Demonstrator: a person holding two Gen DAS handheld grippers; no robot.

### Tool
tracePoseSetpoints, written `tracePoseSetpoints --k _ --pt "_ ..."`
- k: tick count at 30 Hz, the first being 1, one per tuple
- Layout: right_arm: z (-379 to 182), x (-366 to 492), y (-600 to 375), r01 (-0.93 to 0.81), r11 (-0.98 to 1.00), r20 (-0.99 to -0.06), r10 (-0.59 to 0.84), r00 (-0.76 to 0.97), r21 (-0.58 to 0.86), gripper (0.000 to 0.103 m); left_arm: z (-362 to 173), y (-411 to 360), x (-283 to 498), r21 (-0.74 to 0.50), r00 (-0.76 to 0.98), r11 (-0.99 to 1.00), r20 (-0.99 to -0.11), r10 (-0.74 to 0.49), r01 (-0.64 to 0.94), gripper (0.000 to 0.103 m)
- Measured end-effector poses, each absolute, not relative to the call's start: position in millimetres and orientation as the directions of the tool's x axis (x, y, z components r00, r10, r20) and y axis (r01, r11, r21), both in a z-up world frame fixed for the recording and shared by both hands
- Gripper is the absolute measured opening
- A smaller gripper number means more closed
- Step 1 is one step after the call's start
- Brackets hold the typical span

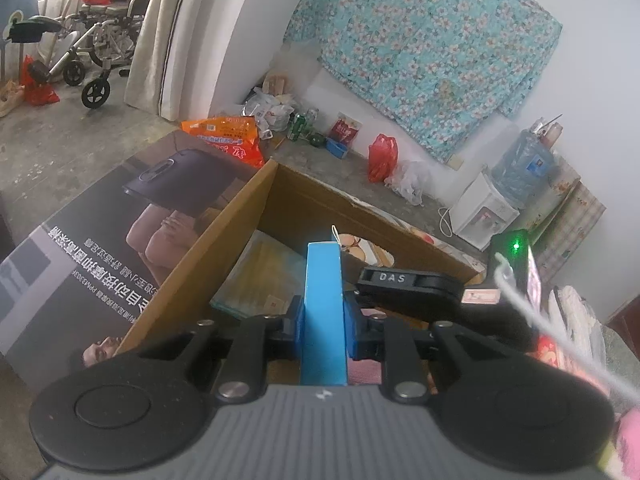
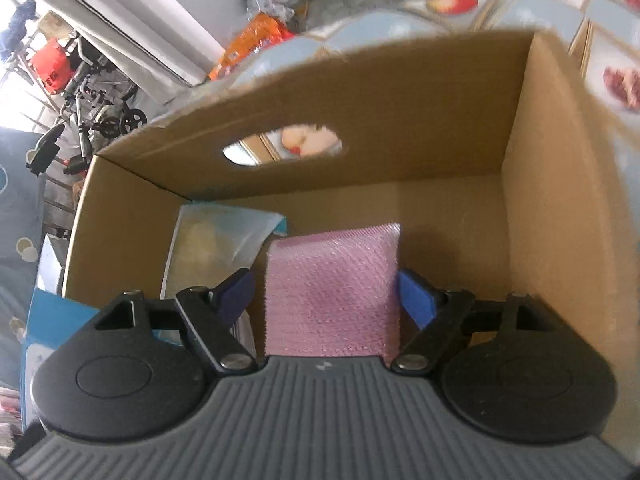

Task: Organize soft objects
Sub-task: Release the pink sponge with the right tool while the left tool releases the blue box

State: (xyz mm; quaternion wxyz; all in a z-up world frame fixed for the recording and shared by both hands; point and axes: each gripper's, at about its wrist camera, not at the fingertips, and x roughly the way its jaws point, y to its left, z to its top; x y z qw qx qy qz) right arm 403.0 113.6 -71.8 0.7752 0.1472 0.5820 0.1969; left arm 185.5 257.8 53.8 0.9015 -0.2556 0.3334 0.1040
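The left gripper (image 1: 324, 326) squeezed a thin blue box (image 1: 323, 312) tight and held it standing up above the cardboard box (image 1: 240, 220). The right gripper (image 2: 326, 296) had its fingers spread wide over a pink bubble-wrap pack (image 2: 332, 292). The pack lay inside the cardboard box, beside a clear plastic bag (image 2: 216, 236).

left gripper (image 1: 323, 330): fingers clamped | right gripper (image 2: 326, 300): fingers spread wide
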Motion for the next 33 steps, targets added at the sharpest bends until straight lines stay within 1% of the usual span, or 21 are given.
tracePoseSetpoints --k 3,5,8,11,14,19,21,26,27,28,30,33 --pt "-78.6 403.8 109.2 -0.105 0.827 -0.797 0.561 0.225 0.552 0.080 52.7 254.8 185.6 -0.395 0.752 0.846 -0.659 0.011 -0.358 0.021" --pt "-73.5 401.4 107.4 -0.123 0.827 -0.792 0.560 0.243 0.548 0.080 51.9 251.5 185.7 -0.392 0.750 0.849 -0.661 0.006 -0.353 0.021" --pt "-52.4 393.6 98.9 -0.169 0.806 -0.754 0.592 0.285 0.568 0.080 53.0 244.6 188.1 -0.382 0.747 0.858 -0.664 0.004 -0.344 0.021" --pt "-23.2 379.4 76.3 -0.216 0.732 -0.664 0.678 0.314 0.646 0.080 55.9 235.3 193.2 -0.359 0.741 0.871 -0.671 0.008 -0.334 0.021" --pt "7.9 356.2 36.0 -0.275 0.649 -0.552 0.754 0.357 0.709 0.080 59.4 221.1 202.6 -0.316 0.725 0.894 -0.688 0.014 -0.316 0.021" --pt "34.0 318.2 -43.3 -0.338 0.594 -0.428 0.783 0.452 0.730 0.083 60.6 185.8 234.0 -0.219 0.681 0.932 -0.731 0.040 -0.290 0.021" --pt "33.4 309.2 -71.6 -0.334 0.590 -0.410 0.780 0.473 0.735 0.086 58.6 167.7 250.5 -0.169 0.661 0.944 -0.748 0.064 -0.282 0.021" --pt "25.0 298.6 -122.6 -0.316 0.596 -0.397 0.763 0.510 0.738 0.086 44.2 122.2 288.0 -0.071 0.609 0.969 -0.788 0.091 -0.238 0.022" --pt "21.9 297.1 -129.9 -0.308 0.596 -0.397 0.760 0.515 0.742 0.086 40.0 116.3 293.0 -0.080 0.600 0.969 -0.796 0.078 -0.232 0.025" --pt "18.9 296.5 -136.2 -0.304 0.592 -0.395 0.762 0.514 0.746 0.087 37.4 114.6 295.7 -0.099 0.598 0.970 -0.800 0.056 -0.223 0.036" --pt "11.9 294.0 -146.1 -0.294 0.587 -0.395 0.764 0.510 0.754 0.087 32.9 113.4 295.7 -0.141 0.592 0.961 -0.806 0.029 -0.239 0.051" --pt "4.4 289.1 -156.4 -0.284 0.588 -0.396 0.759 0.517 0.757 0.087 33.3 118.0 290.0 -0.160 0.596 0.953 -0.803 0.027 -0.258 0.052"
